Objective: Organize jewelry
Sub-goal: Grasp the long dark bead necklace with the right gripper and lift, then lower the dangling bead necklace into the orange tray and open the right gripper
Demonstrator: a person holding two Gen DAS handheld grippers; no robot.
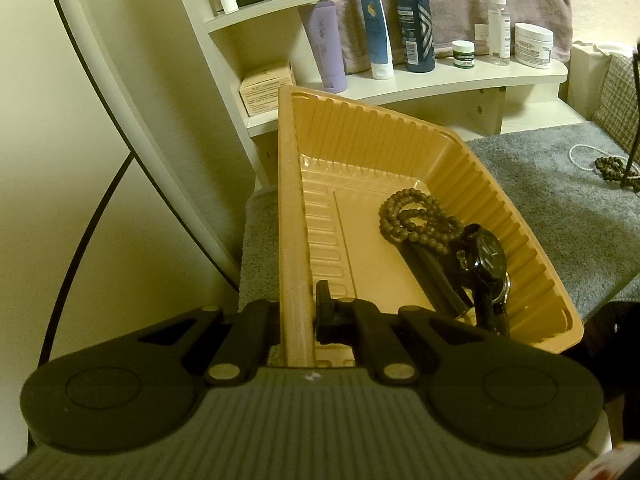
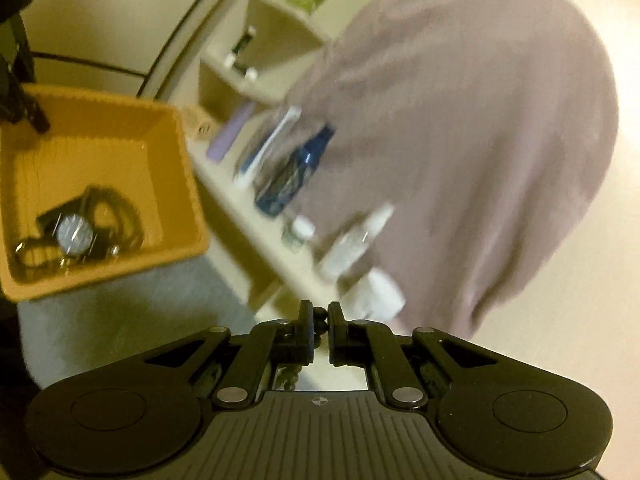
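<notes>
Orange tray [image 1: 516, 216] is pinched by its rim in the left gripper [image 1: 296, 316] fingers, tipped so watch [image 1: 490, 256] and bead bracelet [image 1: 416, 220] pool low, while the right gripper [image 2: 319, 326] fingers nip dark beads [image 2: 319, 316].

Glossy ribbed plastic tray [image 1: 400, 152] holds matt wooden-looking beads [image 1: 416, 220], on rough grey cloth [image 1: 560, 200]

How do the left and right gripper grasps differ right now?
Left gripper clamps the orange tray by its rim; right gripper pinches dark beads. Left jaws span a rigid wall; right jaws are nearly together. Both are shut on something.
</notes>
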